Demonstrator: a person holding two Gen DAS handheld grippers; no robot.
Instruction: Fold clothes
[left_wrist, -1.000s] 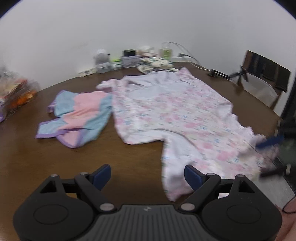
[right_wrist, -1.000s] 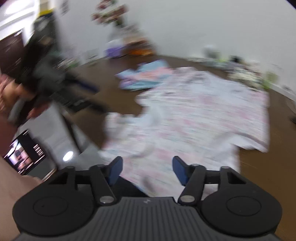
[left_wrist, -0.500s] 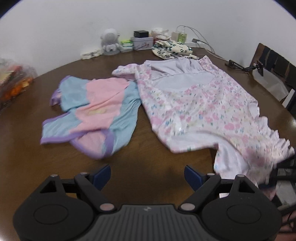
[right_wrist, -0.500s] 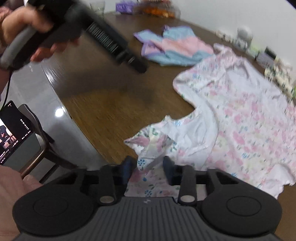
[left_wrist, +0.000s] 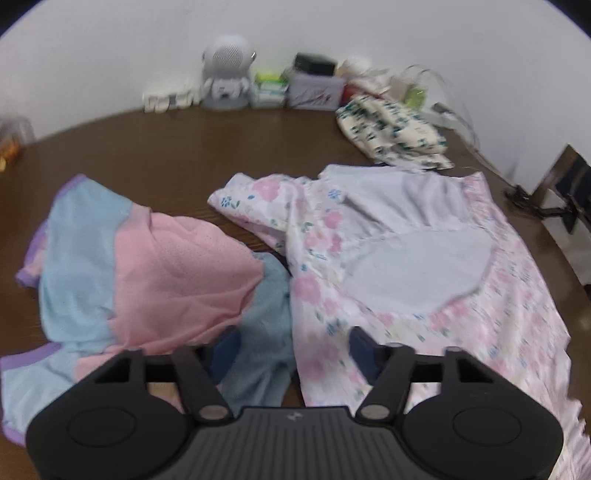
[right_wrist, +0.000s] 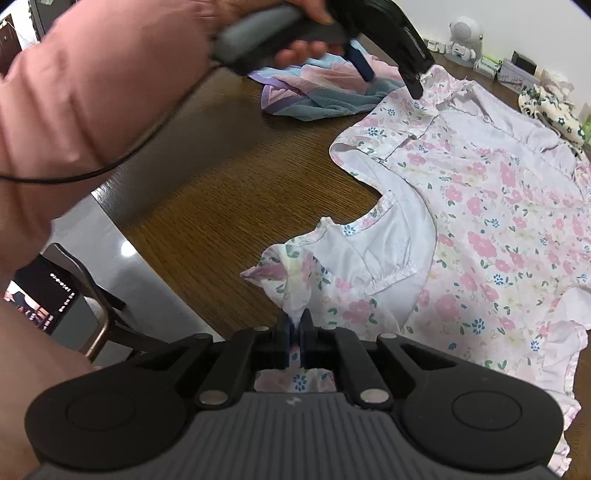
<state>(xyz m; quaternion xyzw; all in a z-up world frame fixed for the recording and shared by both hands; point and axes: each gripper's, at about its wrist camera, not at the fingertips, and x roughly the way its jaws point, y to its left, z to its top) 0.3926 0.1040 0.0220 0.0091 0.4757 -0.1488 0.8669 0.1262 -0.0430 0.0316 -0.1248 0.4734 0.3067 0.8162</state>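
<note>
On the brown wooden table against a white wall, our right gripper pinched the floral dress hem — dress running toward upper right; left gripper gaped.

Bare brown table between floral dress and pink-blue garment; clutter along wall.

Both grippers are matte black, each with a ribbed grey-black base plate along the bottom of the frame, two round discs at its sides, silver pivot screws and a small white logo. Dark blue pads line the jaws. The left gripper has a grey handle, trailing a thin black cable. The person's sleeve, upper left, is salmon pink.
</note>
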